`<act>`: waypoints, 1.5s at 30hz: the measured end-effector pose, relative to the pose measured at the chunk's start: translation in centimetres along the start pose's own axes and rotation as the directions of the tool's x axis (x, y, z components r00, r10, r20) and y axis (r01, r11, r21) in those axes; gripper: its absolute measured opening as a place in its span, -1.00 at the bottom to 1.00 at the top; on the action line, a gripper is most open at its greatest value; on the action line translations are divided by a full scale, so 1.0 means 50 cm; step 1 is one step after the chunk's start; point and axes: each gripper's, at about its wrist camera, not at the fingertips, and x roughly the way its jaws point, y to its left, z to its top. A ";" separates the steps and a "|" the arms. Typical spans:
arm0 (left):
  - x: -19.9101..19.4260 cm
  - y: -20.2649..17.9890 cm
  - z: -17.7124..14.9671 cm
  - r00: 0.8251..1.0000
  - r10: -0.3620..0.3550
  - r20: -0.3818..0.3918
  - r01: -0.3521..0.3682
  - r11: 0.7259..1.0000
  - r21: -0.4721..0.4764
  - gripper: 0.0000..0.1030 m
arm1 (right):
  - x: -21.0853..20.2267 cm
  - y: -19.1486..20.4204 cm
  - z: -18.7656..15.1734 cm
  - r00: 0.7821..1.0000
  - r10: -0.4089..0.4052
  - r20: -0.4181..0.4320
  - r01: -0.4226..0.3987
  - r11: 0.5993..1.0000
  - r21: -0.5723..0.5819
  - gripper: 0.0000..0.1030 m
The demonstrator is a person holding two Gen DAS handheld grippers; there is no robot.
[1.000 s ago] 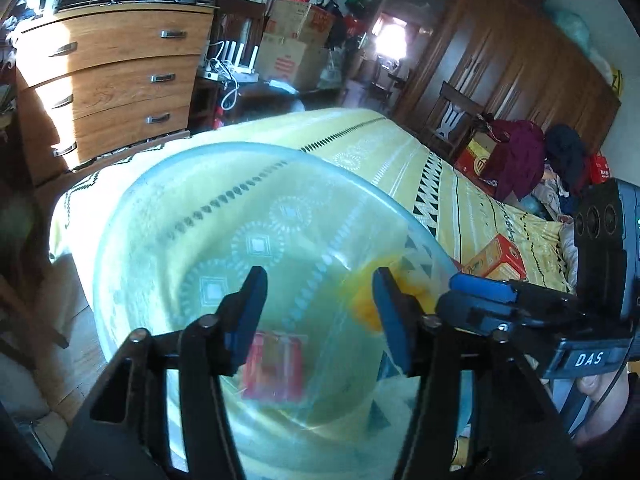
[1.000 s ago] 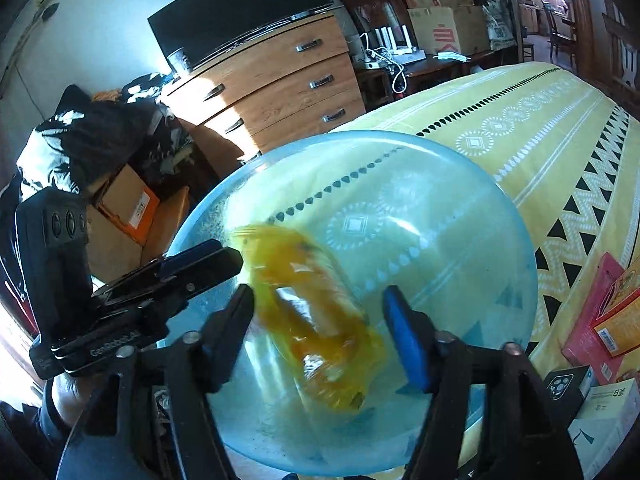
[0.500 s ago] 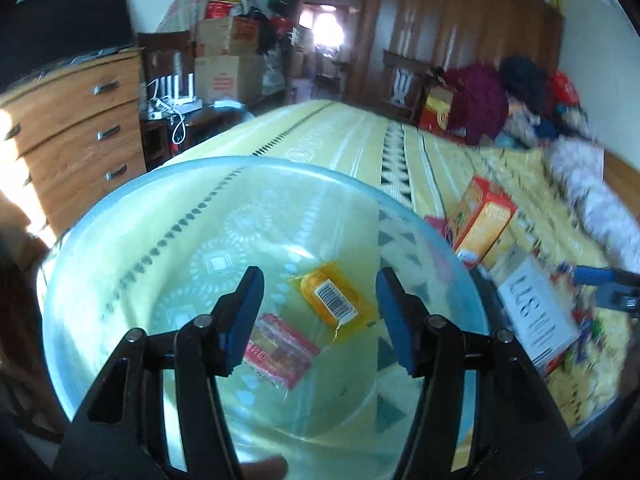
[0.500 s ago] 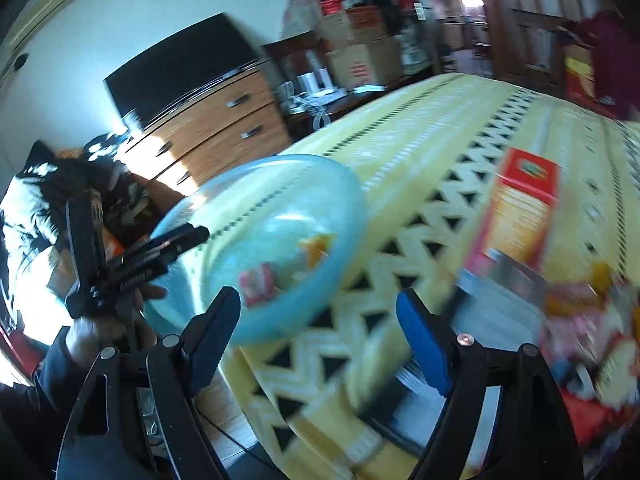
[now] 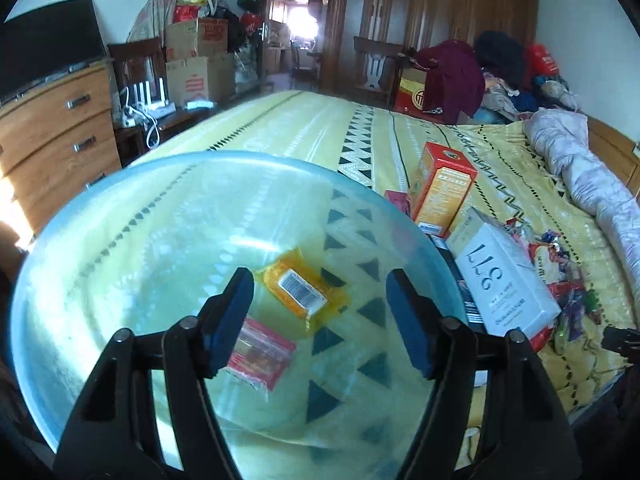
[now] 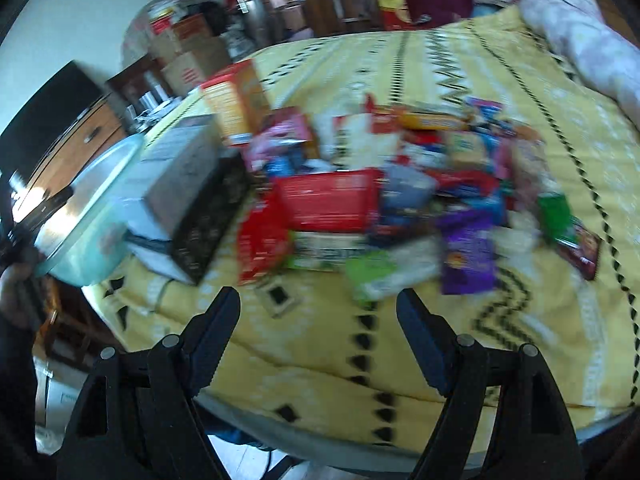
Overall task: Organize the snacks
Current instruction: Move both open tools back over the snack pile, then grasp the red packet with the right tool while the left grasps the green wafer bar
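Observation:
A clear blue bowl [image 5: 120, 208] fills the left wrist view, with a yellow packet [image 5: 300, 288] and a red packet [image 5: 260, 354] lying in it. My left gripper [image 5: 320, 320] hovers over the bowl with its jaws opening and nothing pressed between the pads. My right gripper [image 6: 318, 320] is open and empty over the near edge of the yellow bedspread [image 6: 520, 80]. It faces a blurred pile of snack packets [image 6: 400, 200]. In the right wrist view the bowl [image 6: 92, 216] is at the far left, with a hand beneath it.
An orange box [image 5: 440, 188] and a white box [image 5: 504, 280] stand on the bed just right of the bowl. A red box [image 6: 328, 200] and a purple packet [image 6: 466, 256] lie in the pile. A wooden dresser [image 5: 52, 132] stands left, a rolled quilt [image 5: 580, 176] at the right.
My right gripper let the yellow packet fall into the bowl, then swung right and down to the snack pile. My left gripper rolled level and its jaws widened.

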 end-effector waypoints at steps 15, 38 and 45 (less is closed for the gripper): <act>-0.129 -0.223 -0.001 0.947 -0.318 0.040 0.316 0.948 0.035 0.62 | 0.231 0.104 0.094 0.985 -0.170 -0.042 0.053 0.518 -0.854 0.61; 0.053 -0.468 -0.189 0.826 -0.462 -0.322 0.492 0.871 0.013 0.68 | -0.010 -0.053 0.105 0.987 0.085 0.139 -0.031 0.936 -0.349 0.15; 0.097 -0.628 -0.203 0.790 -0.498 -0.358 0.591 0.774 0.228 0.66 | -0.076 -0.230 0.008 0.989 0.083 0.120 -0.085 0.996 0.009 0.15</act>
